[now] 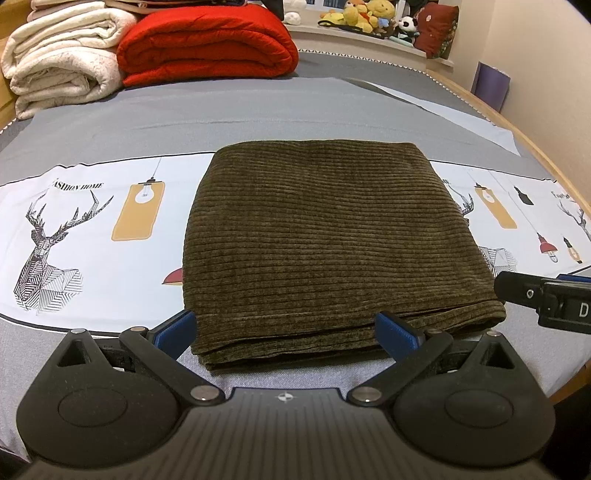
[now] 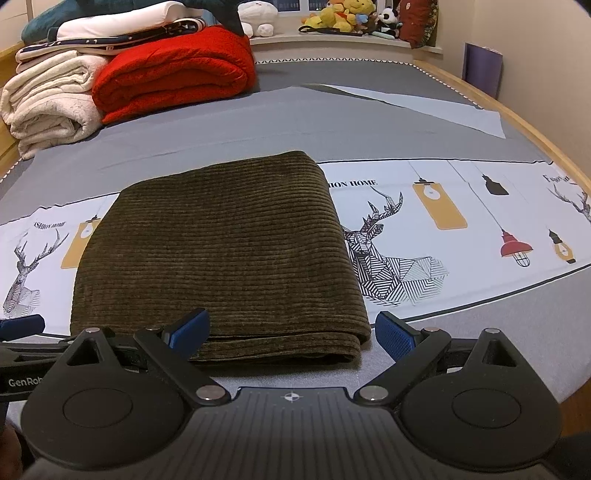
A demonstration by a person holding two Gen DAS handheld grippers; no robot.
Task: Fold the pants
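The olive-brown corduroy pants point(image 1: 332, 236) lie folded into a thick rectangle on the bed sheet, layered edges toward me. My left gripper point(image 1: 286, 330) stands open at the near edge of the pants, its blue fingertips spread wide with nothing held. In the right wrist view the same pants point(image 2: 221, 251) sit left of centre. My right gripper point(image 2: 291, 332) is open too, straddling the near right corner of the pants. The right gripper's body point(image 1: 546, 295) shows at the right edge of the left wrist view.
A printed sheet point(image 2: 424, 229) with deer and lamps covers the grey bed. A red quilt point(image 1: 207, 40) and cream blankets point(image 1: 59, 59) are stacked at the far left. Plush toys point(image 2: 343, 16) line the far shelf. The wooden bed edge point(image 2: 535, 136) curves along the right.
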